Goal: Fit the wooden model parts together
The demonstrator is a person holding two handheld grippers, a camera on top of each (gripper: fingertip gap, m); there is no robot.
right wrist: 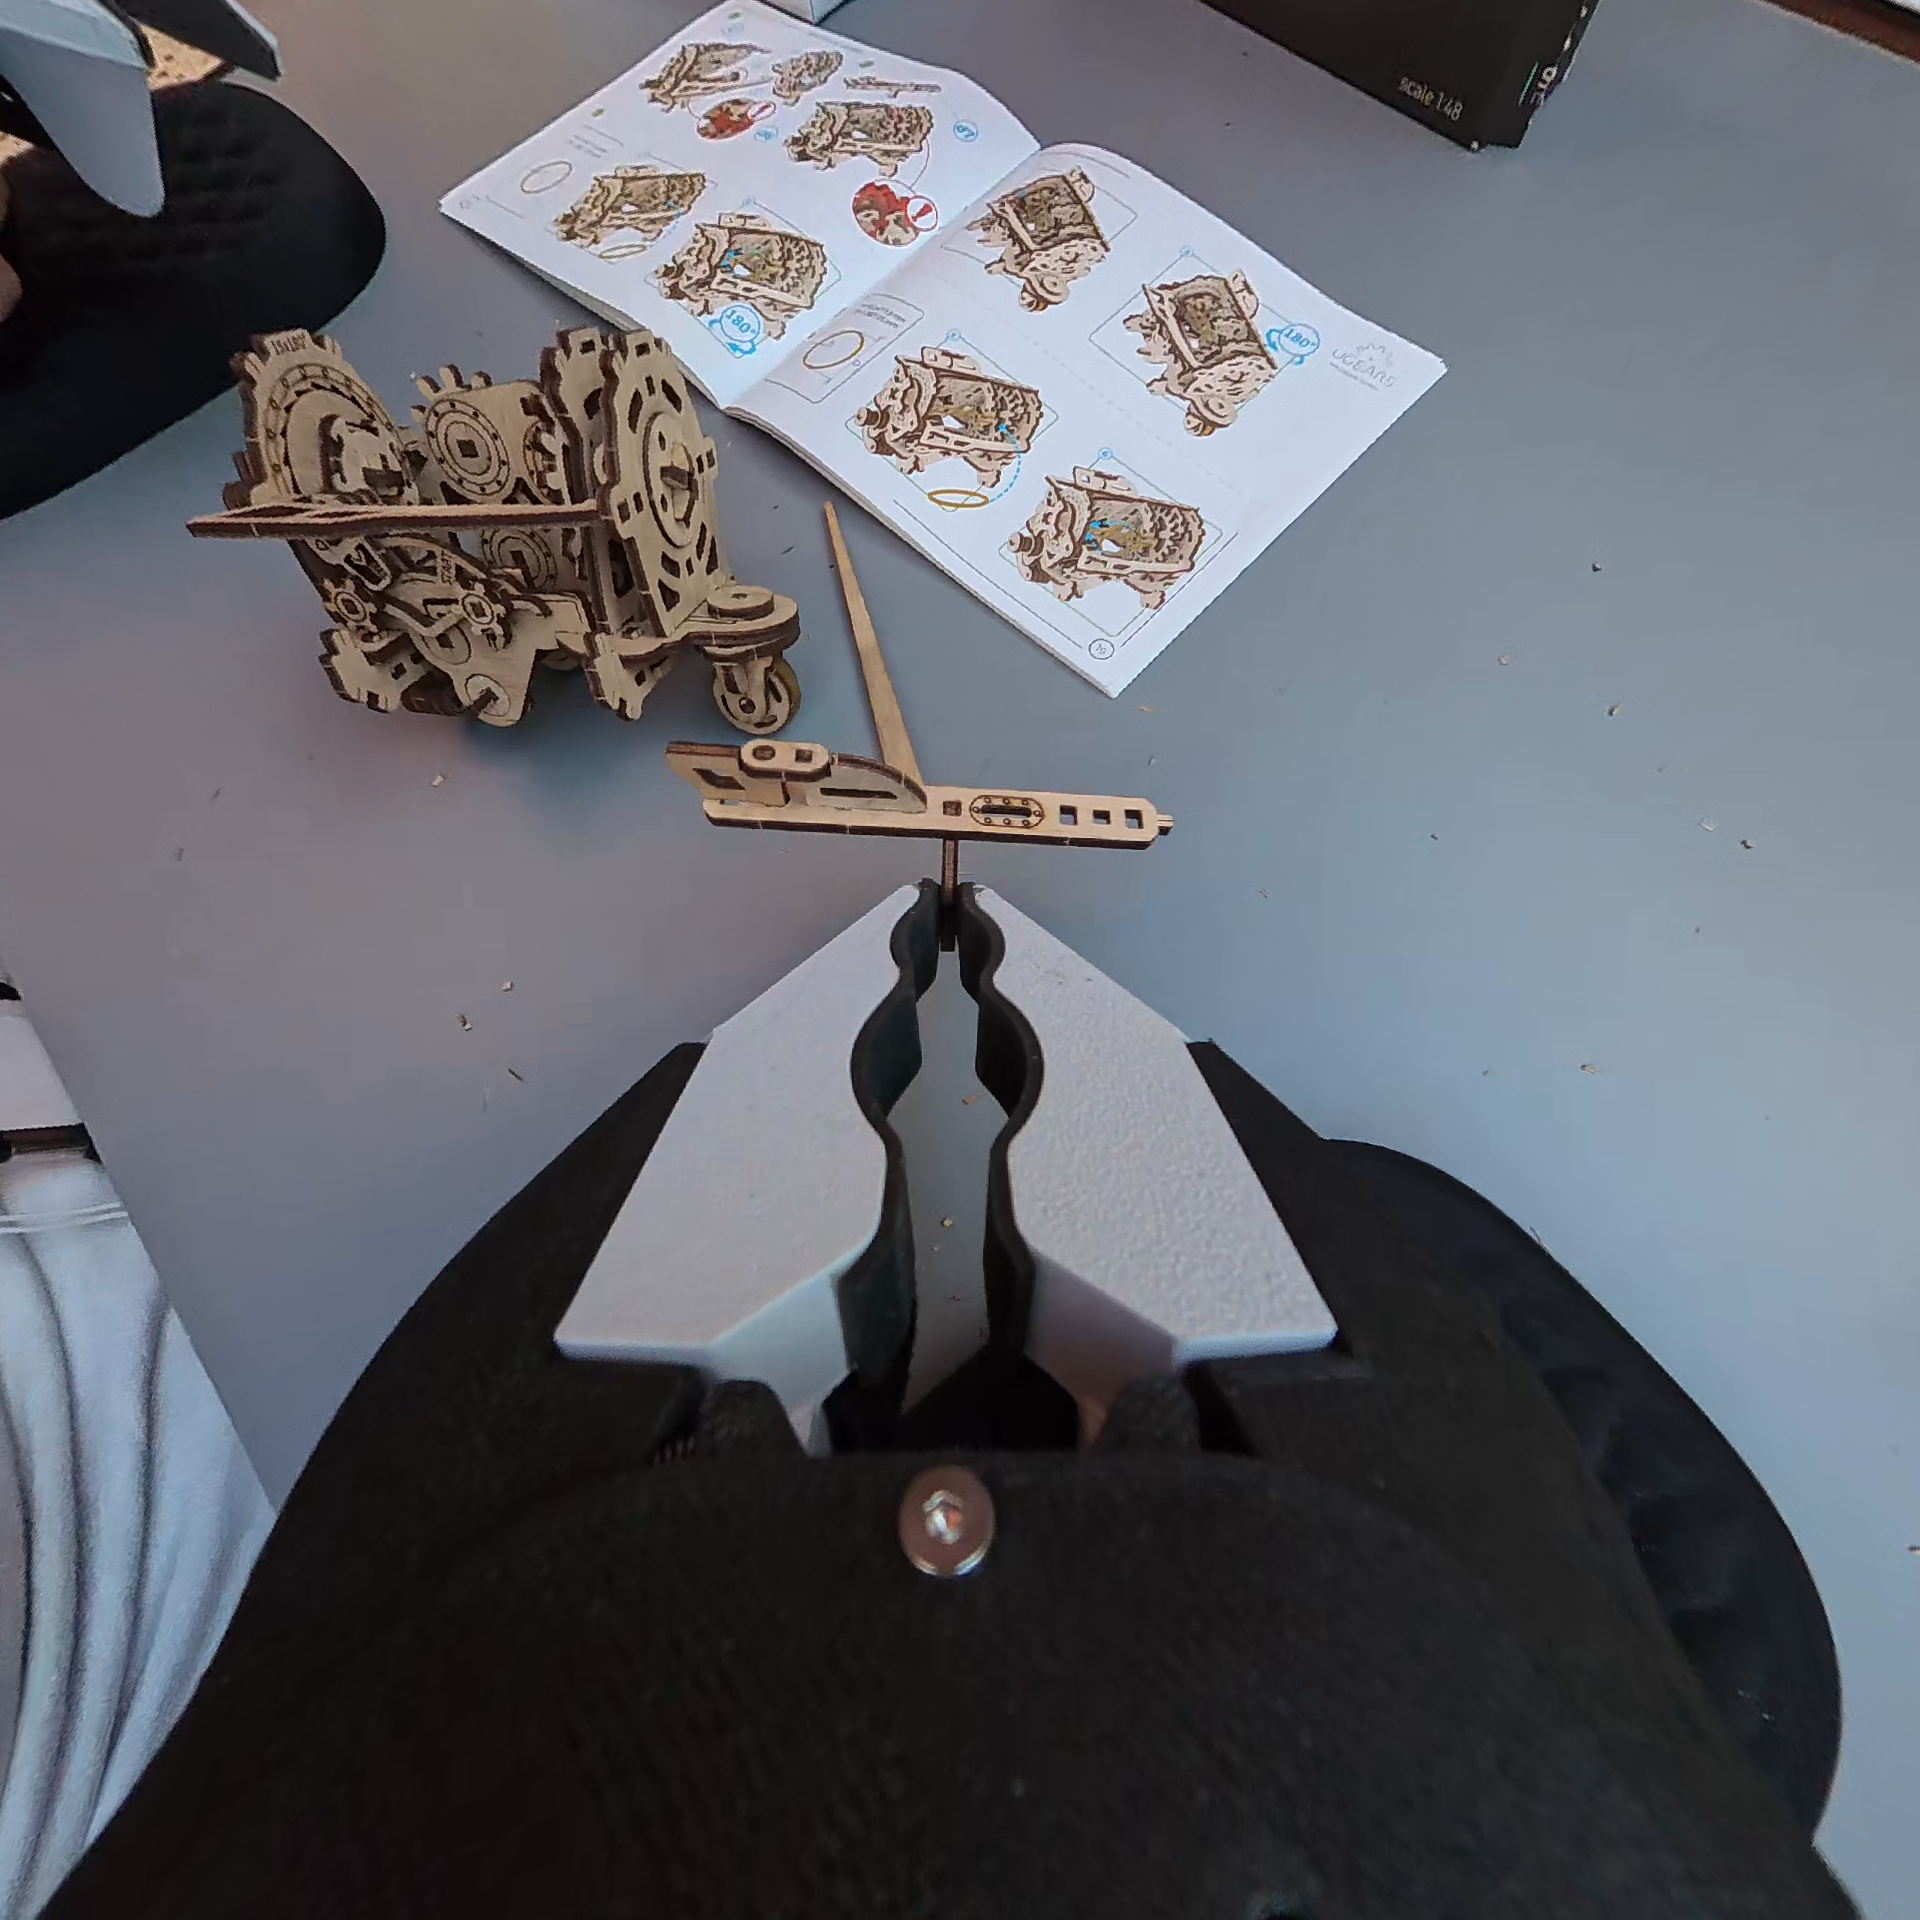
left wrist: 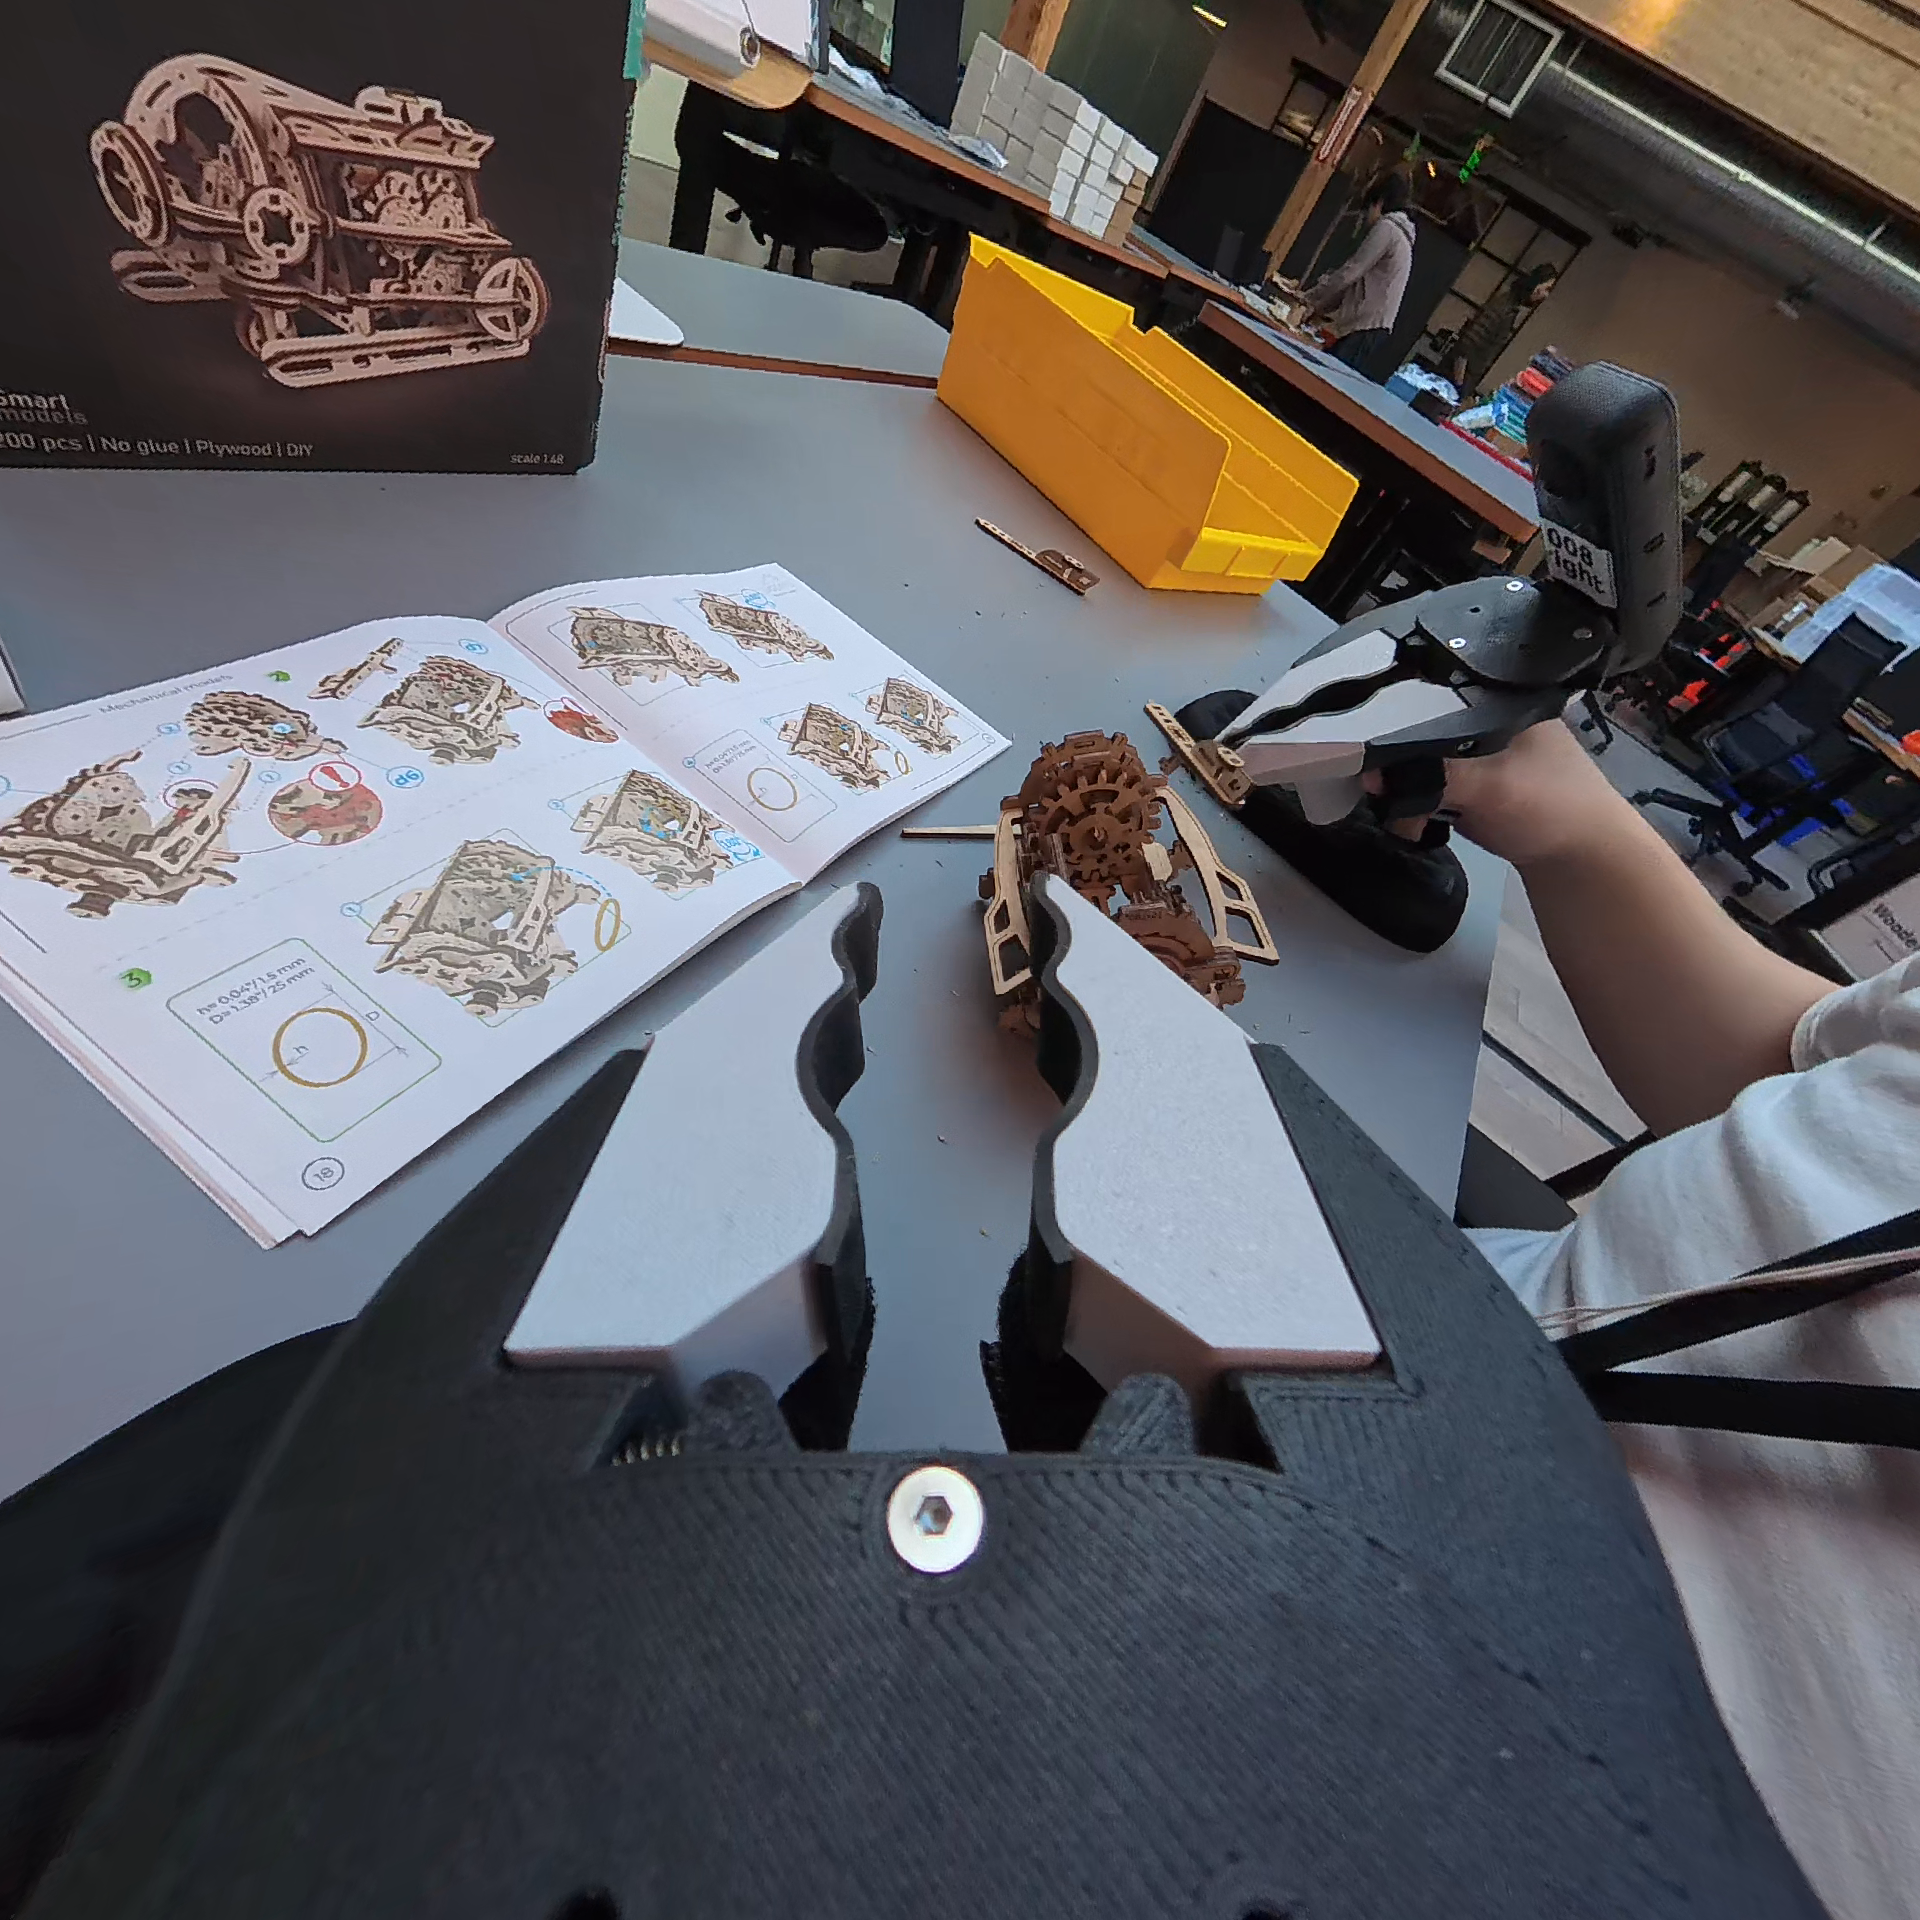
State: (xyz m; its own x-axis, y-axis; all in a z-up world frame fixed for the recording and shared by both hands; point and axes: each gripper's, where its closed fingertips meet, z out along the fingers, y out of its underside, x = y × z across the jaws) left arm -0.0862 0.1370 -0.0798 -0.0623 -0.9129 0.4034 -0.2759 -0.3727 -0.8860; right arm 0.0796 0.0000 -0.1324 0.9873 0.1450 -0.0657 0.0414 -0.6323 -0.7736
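A half-built wooden gear model (left wrist: 1117, 883) stands on the grey table (left wrist: 790, 499); it also shows in the right wrist view (right wrist: 488, 530) at the upper left. My left gripper (left wrist: 951, 914) is open and empty, its fingertips just in front of the model. My right gripper (right wrist: 948, 896) is shut on a tab of a flat wooden strip part (right wrist: 914, 805) and holds it above the table, to the right of the model. The right gripper with the part (left wrist: 1210, 753) also shows in the left wrist view. A thin wooden stick (right wrist: 868, 644) lies on the table beyond the part.
An open instruction booklet (left wrist: 416, 852) lies left of the model, also in the right wrist view (right wrist: 935, 312). The model's dark box (left wrist: 301, 229) stands at the back left. A yellow bin (left wrist: 1132, 436) and a loose wooden strip (left wrist: 1039, 556) lie behind. A black cloth pad (left wrist: 1351, 852) lies under the right hand. Left tips to right tips: about 25 cm.
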